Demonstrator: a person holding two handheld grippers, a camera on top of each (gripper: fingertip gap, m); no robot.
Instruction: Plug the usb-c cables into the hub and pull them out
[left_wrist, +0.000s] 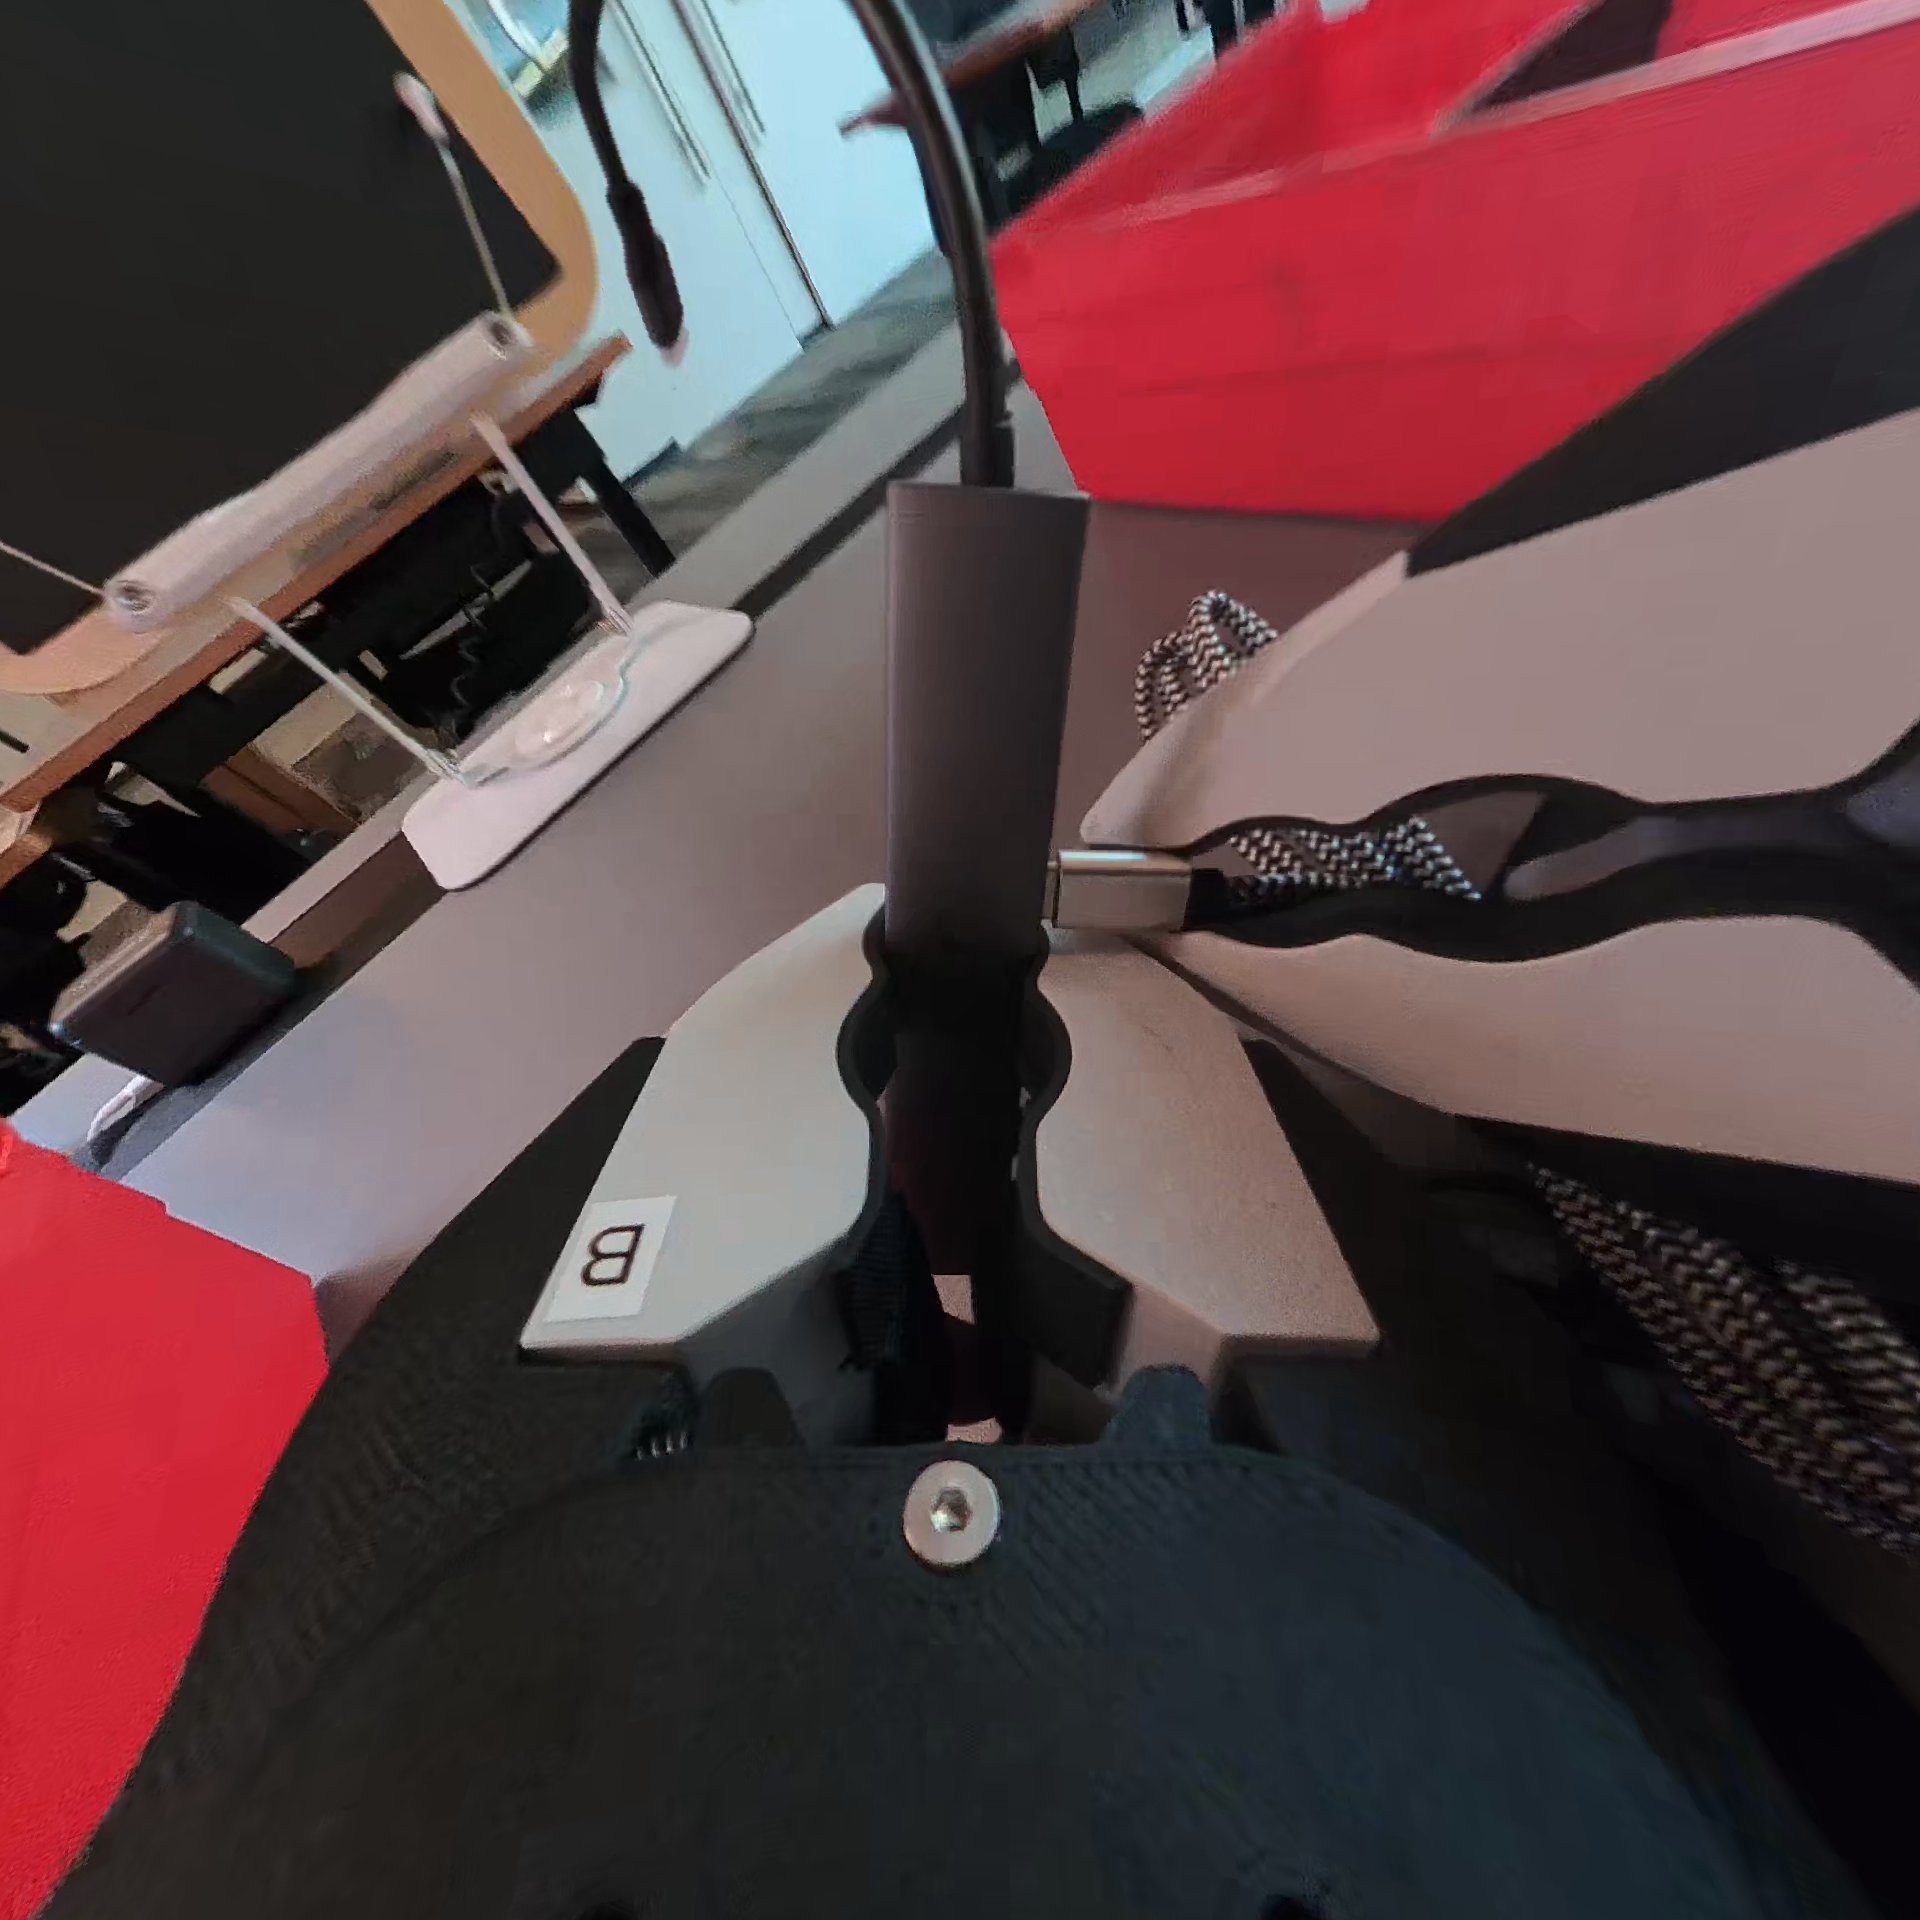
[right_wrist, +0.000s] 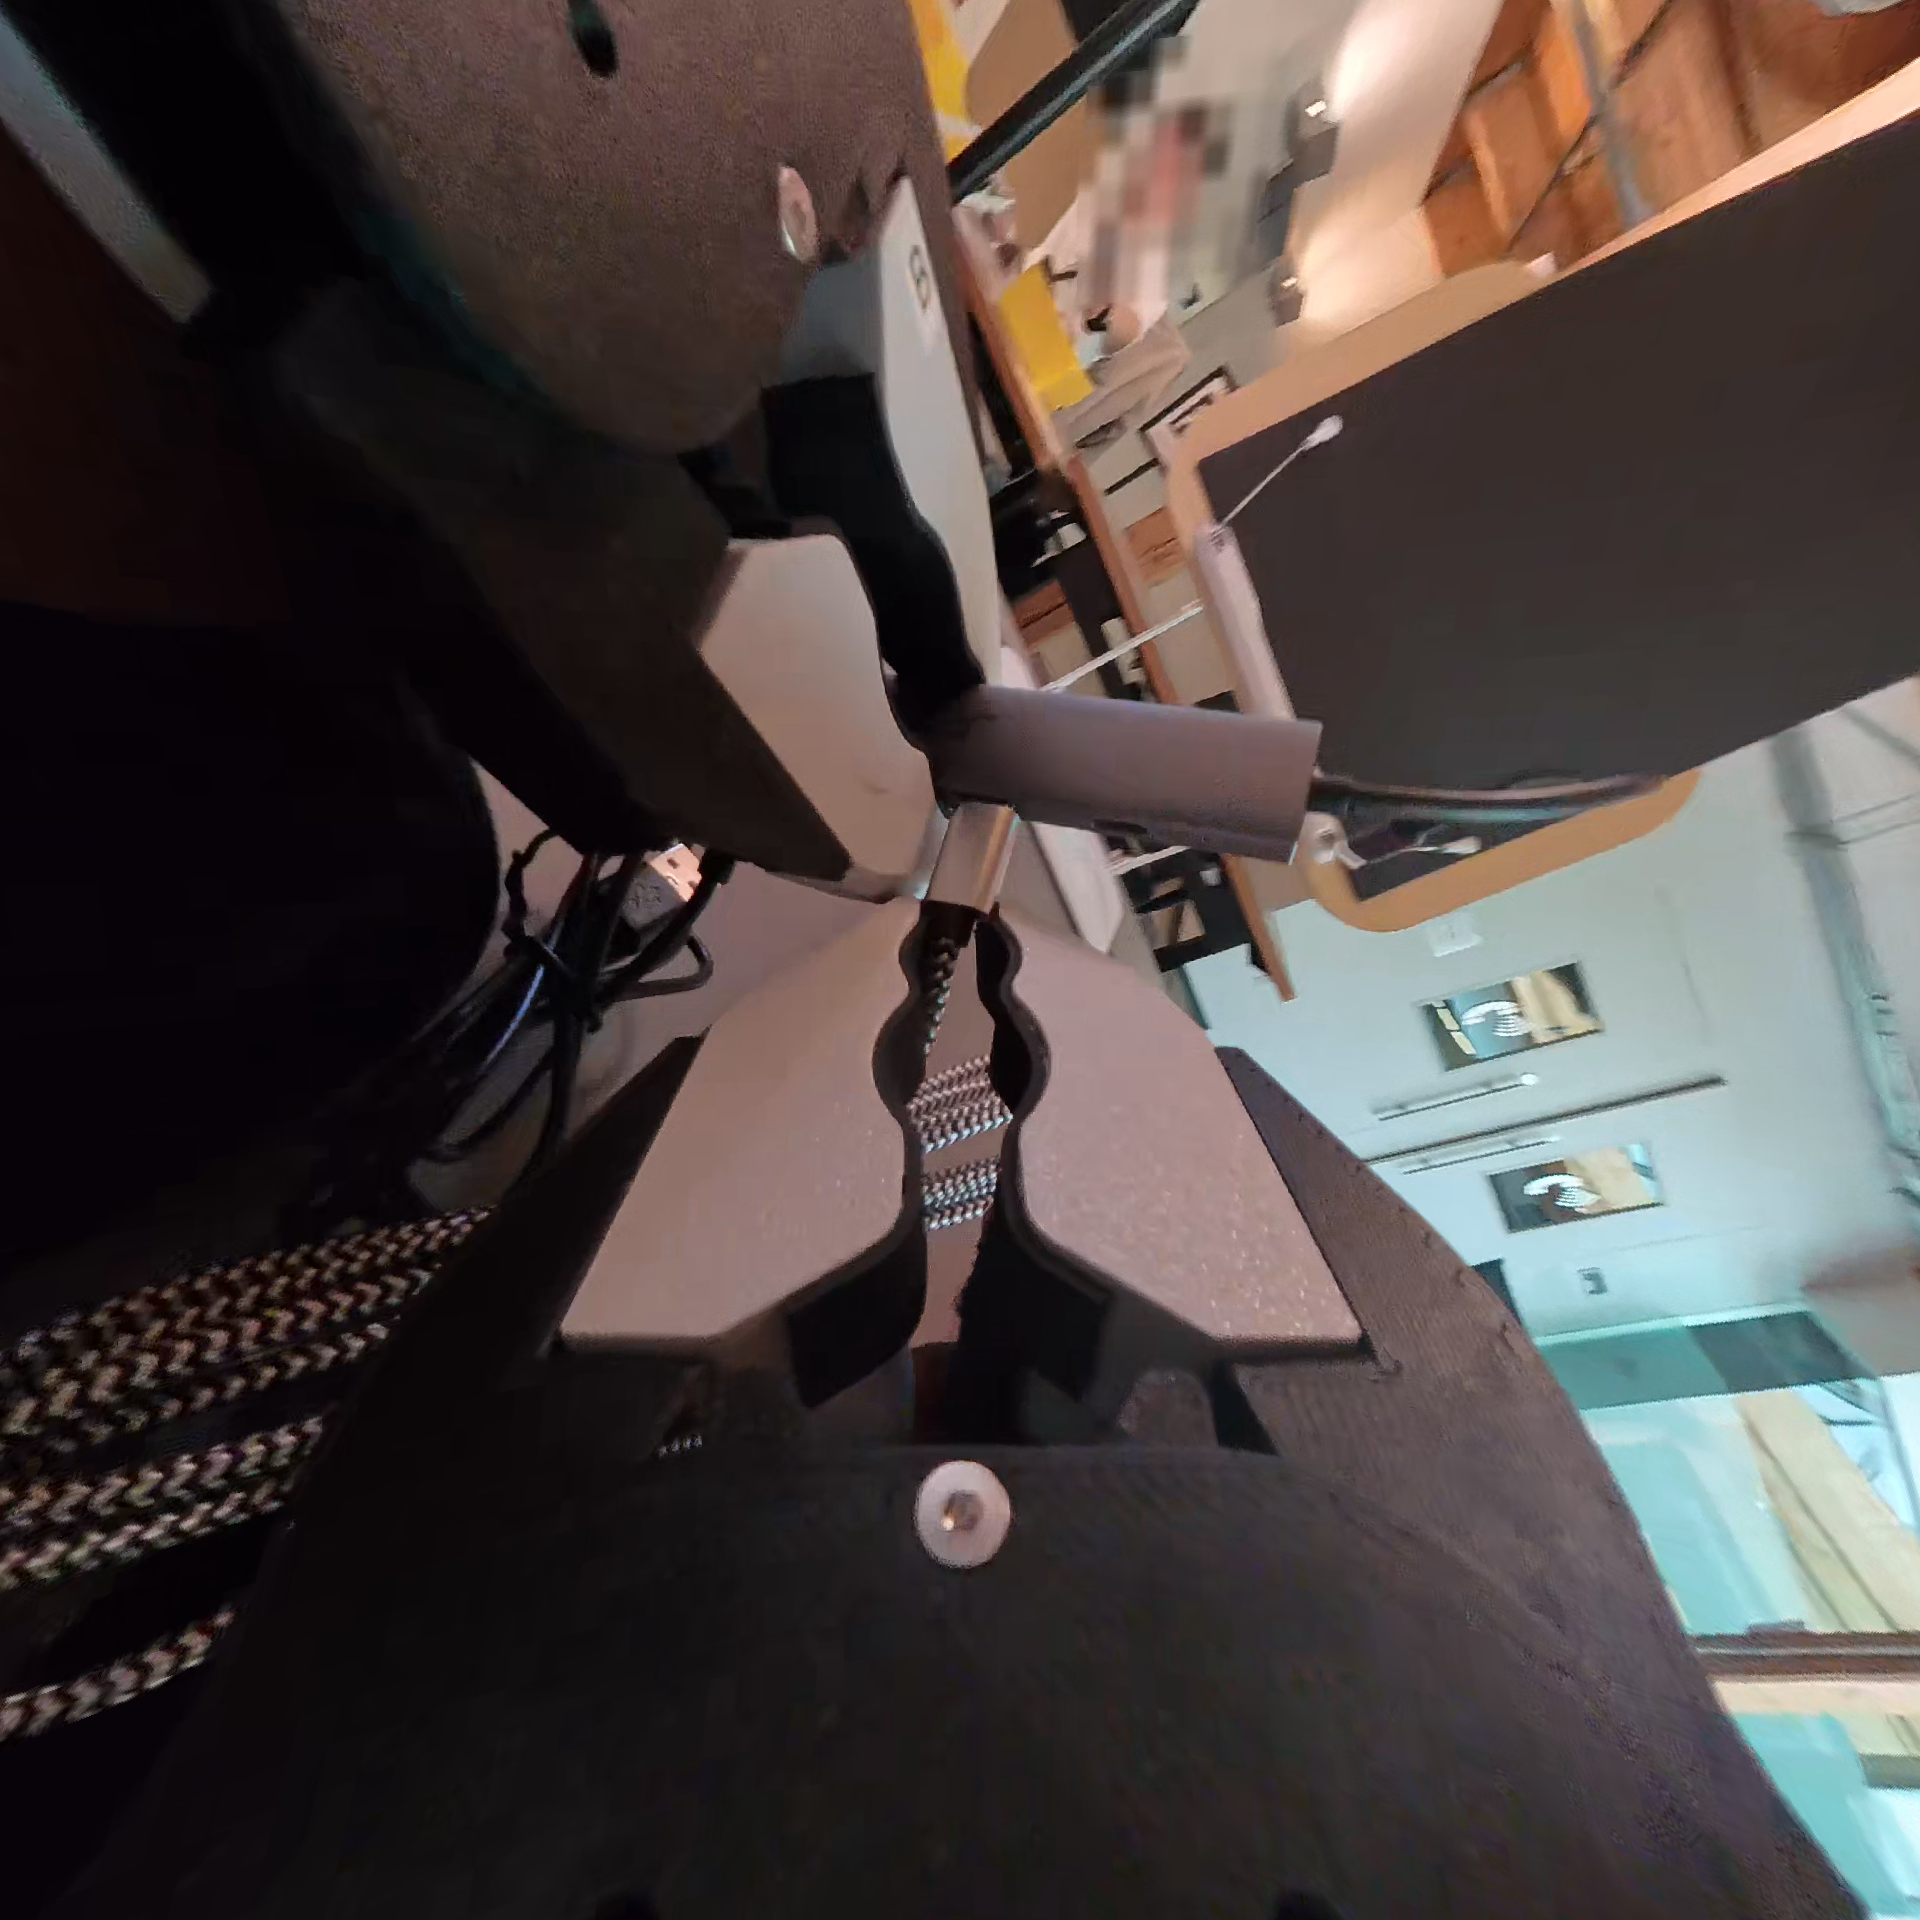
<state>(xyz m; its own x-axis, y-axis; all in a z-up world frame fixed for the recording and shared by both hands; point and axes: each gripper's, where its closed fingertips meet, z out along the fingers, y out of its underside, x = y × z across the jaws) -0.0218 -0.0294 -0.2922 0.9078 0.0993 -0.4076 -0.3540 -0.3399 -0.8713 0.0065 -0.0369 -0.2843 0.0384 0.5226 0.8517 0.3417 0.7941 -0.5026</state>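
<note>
My left gripper (left_wrist: 956, 935) is shut on the near end of a grey bar-shaped hub (left_wrist: 977, 707) and holds it up off the table, its black lead (left_wrist: 961, 312) running away at the far end. My right gripper (right_wrist: 961, 920) is shut on a braided black-and-white usb-c cable (right_wrist: 951, 1112) just behind its silver plug (right_wrist: 971, 852). The plug (left_wrist: 1117, 888) meets the hub's right side near my left fingers. In the right wrist view the hub (right_wrist: 1122, 769) lies across the picture, held by the left gripper (right_wrist: 914, 748).
A grey table (left_wrist: 520, 987) lies below, with a white pad and clear stand (left_wrist: 582, 727), a black box (left_wrist: 171, 992) at its left edge and a red shape (left_wrist: 1403, 291) at the back right. More braided cable (right_wrist: 156, 1382) trails left, beside a bundle of black cables (right_wrist: 582, 966). Left and right tips are no more than a few centimetres apart.
</note>
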